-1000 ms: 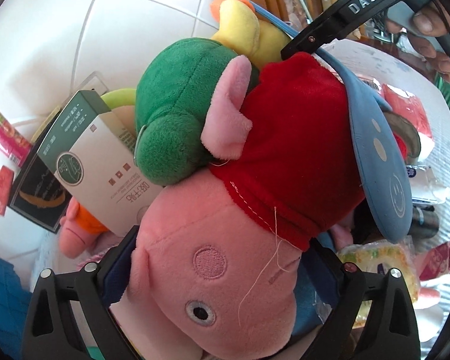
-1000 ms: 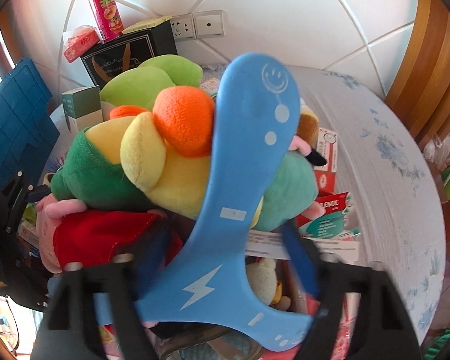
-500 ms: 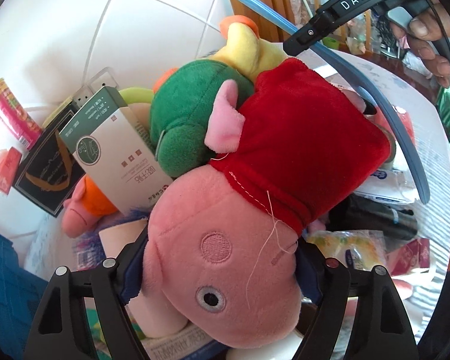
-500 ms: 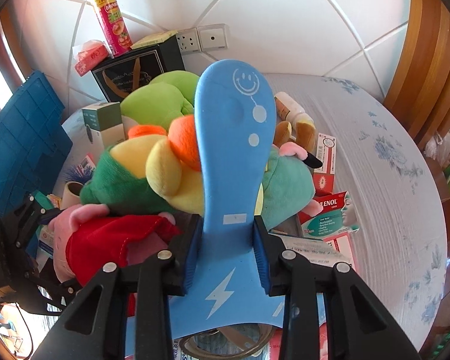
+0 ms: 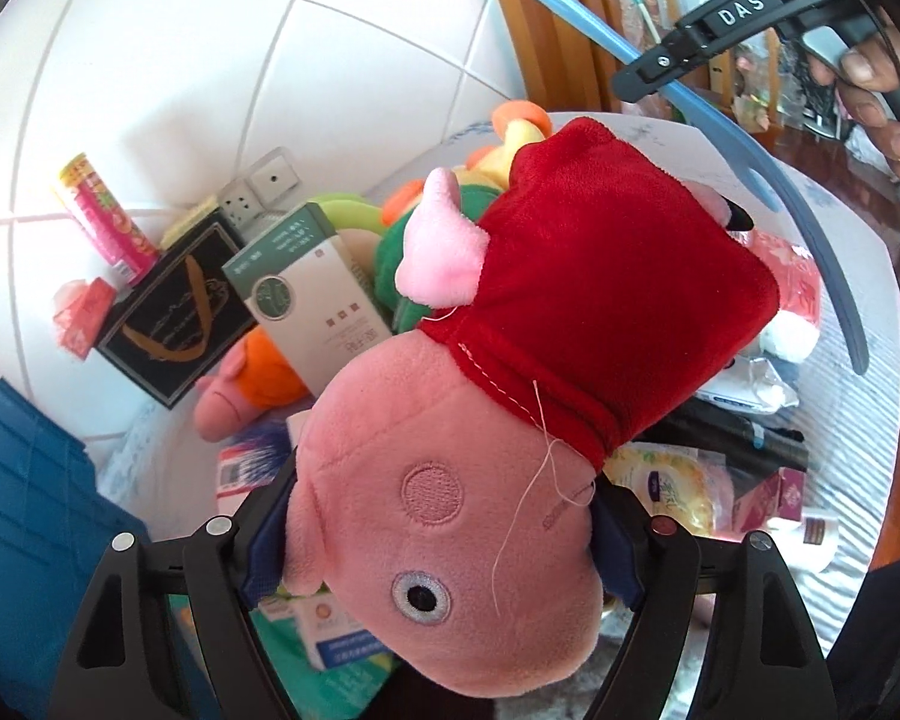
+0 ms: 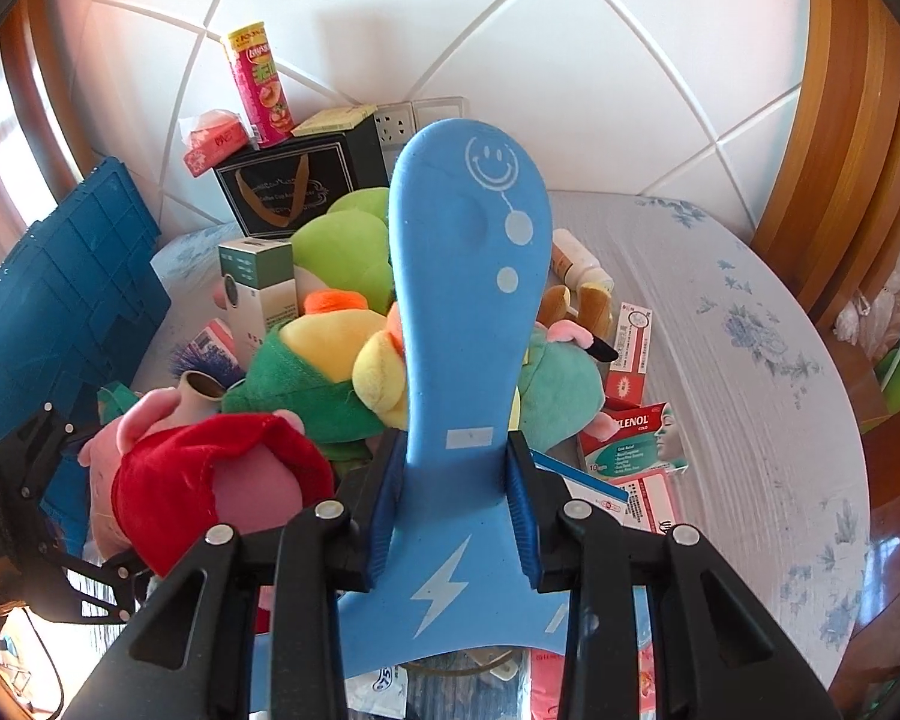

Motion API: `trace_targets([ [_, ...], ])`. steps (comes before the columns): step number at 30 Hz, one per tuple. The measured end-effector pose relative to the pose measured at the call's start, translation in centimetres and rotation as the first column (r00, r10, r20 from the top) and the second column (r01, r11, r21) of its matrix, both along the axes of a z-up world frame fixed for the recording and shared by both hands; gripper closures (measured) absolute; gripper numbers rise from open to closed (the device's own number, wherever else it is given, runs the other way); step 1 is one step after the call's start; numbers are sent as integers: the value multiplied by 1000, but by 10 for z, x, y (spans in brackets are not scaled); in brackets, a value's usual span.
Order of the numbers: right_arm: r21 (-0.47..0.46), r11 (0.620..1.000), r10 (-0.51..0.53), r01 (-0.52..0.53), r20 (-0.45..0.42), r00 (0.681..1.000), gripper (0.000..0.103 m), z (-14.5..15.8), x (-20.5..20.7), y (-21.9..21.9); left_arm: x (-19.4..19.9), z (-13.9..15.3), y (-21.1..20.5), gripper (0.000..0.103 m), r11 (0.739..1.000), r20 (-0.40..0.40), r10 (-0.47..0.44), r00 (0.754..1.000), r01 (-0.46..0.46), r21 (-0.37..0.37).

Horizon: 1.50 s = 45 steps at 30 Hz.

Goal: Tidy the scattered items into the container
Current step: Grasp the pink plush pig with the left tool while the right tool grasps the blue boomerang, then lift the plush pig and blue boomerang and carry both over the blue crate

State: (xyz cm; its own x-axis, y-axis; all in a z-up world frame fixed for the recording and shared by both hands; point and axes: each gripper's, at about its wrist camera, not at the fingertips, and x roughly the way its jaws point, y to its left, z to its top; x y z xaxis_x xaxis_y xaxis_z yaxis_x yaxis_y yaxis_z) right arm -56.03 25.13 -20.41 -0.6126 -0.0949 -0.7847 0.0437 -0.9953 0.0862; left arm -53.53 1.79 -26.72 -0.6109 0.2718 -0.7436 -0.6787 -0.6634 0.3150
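Between the pads of the left gripper (image 5: 444,546) sits the pink head of a pig plush (image 5: 450,540) in a red dress. The jaws stand rather wide, have just been closing a little, and press the head from both sides; the plush hangs upside down over the clutter, with its dress pointing away from the camera. In the right wrist view the same plush shows at the lower left (image 6: 210,480), with the left gripper's black frame beside it.

The right gripper (image 6: 456,510) is closed narrowly on the neck of a blue boomerang (image 6: 468,276), which has a smiley face and a white lightning sign. Its blue pads touch both edges of the neck, and one arm of the boomerang stands up in front of the camera. These jaws have also just been closing. In the left wrist view the boomerang (image 5: 822,240) curves across the upper right, and fingers of a hand (image 5: 870,96) show on the gripper handle.

Under both grippers, the table (image 6: 750,360) with a pale floral cloth carries a pile: a green plush (image 6: 306,390), a white and green box (image 5: 306,294), a black gift box (image 5: 174,324), a chip can (image 6: 258,84) by the tiled wall, and medicine boxes (image 6: 636,438). A blue crate (image 6: 60,288) stands at the left edge, near the wall, beside the pile.
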Motion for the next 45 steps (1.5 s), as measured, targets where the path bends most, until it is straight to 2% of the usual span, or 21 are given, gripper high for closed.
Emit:
trace_targets([
  [11, 7, 999, 46, -46, -82, 996, 71, 48, 30, 0, 29, 59, -18, 22, 989, -74, 147, 986, -146, 22],
  [17, 4, 996, 85, -86, -127, 988, 71, 72, 39, -3, 34, 93, -36, 22, 962, -97, 270, 958, -264, 72],
  [26, -12, 988, 147, -152, -173, 974, 71, 97, 43, -17, 40, 141, -54, 22, 918, -133, 392, 910, -376, 128],
  [39, -26, 974, 216, -226, -197, 956, 71, 116, 39, -60, 59, 195, -98, 22, 866, -177, 490, 854, -454, 208],
  [42, -11, 971, 231, -239, -212, 950, 71, 126, 39, -77, 64, 214, -115, 22, 859, -196, 499, 844, -453, 237],
  [45, 0, 969, 241, -247, -230, 943, 71, 137, 40, -99, 69, 233, -136, 22, 860, -213, 492, 844, -433, 270],
])
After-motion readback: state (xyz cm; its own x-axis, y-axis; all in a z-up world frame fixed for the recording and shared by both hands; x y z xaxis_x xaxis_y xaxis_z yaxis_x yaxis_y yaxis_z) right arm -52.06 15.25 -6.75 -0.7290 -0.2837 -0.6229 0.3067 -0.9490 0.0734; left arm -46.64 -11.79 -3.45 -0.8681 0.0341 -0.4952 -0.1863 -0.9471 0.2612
